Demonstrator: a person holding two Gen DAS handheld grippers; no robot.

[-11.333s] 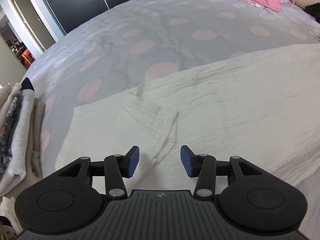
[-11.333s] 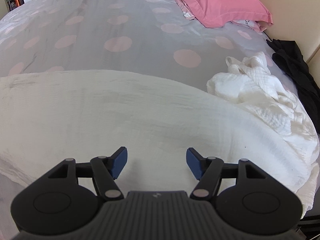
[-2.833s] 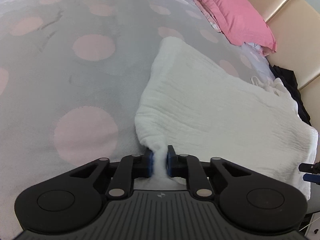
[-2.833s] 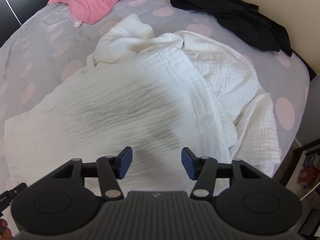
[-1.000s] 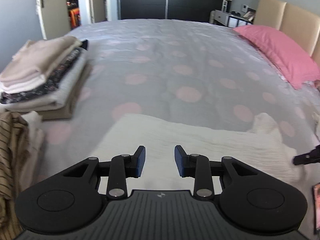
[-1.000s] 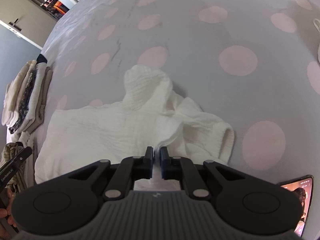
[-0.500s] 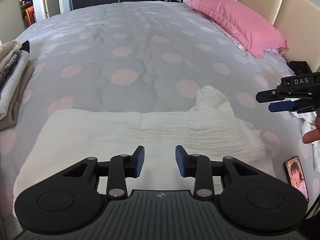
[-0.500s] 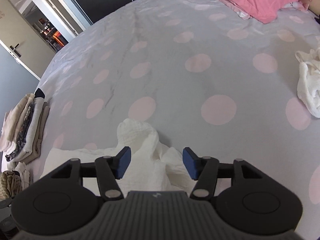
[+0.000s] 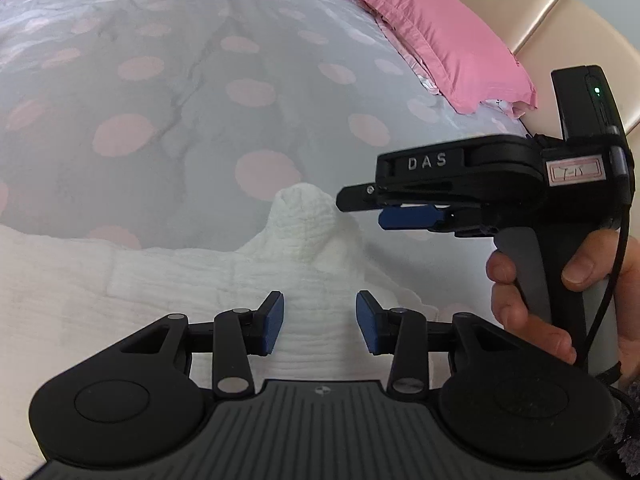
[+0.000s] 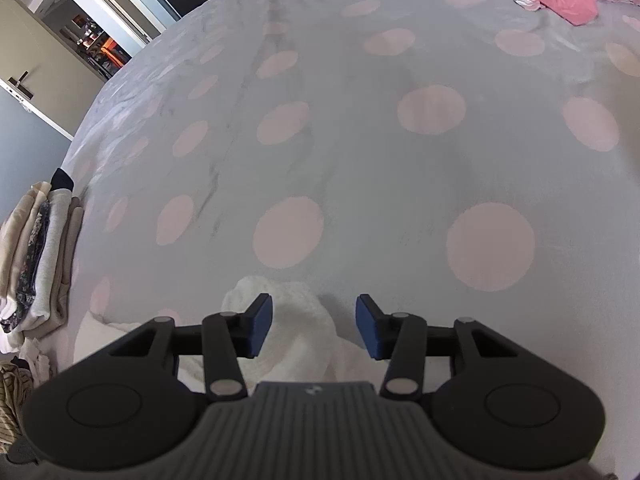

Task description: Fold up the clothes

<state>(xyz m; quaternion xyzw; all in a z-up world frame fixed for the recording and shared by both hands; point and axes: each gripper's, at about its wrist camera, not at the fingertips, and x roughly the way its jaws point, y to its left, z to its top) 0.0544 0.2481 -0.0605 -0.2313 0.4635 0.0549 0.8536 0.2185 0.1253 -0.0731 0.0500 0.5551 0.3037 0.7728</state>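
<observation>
A white crinkled garment (image 9: 160,280) lies folded on the grey bedspread with pink dots (image 9: 160,100). One bunched sleeve end (image 9: 304,220) sticks up at its far edge. My left gripper (image 9: 320,320) is open and empty, low over the garment. My right gripper (image 10: 314,324) is open and empty, above the bunched sleeve (image 10: 296,336). In the left wrist view it (image 9: 400,208) hovers just right of the sleeve end, held in a hand.
A pink pillow (image 9: 440,36) lies against the beige headboard (image 9: 560,20) at the far right. A stack of folded clothes (image 10: 36,256) sits at the bed's left edge, with a striped item (image 10: 12,396) below it. A doorway (image 10: 92,36) is far left.
My right gripper, shut on the sleeve a second ago, has opened and let it go, then dropped closer to it. My left gripper has opened wider and turned right toward the sleeve end.
</observation>
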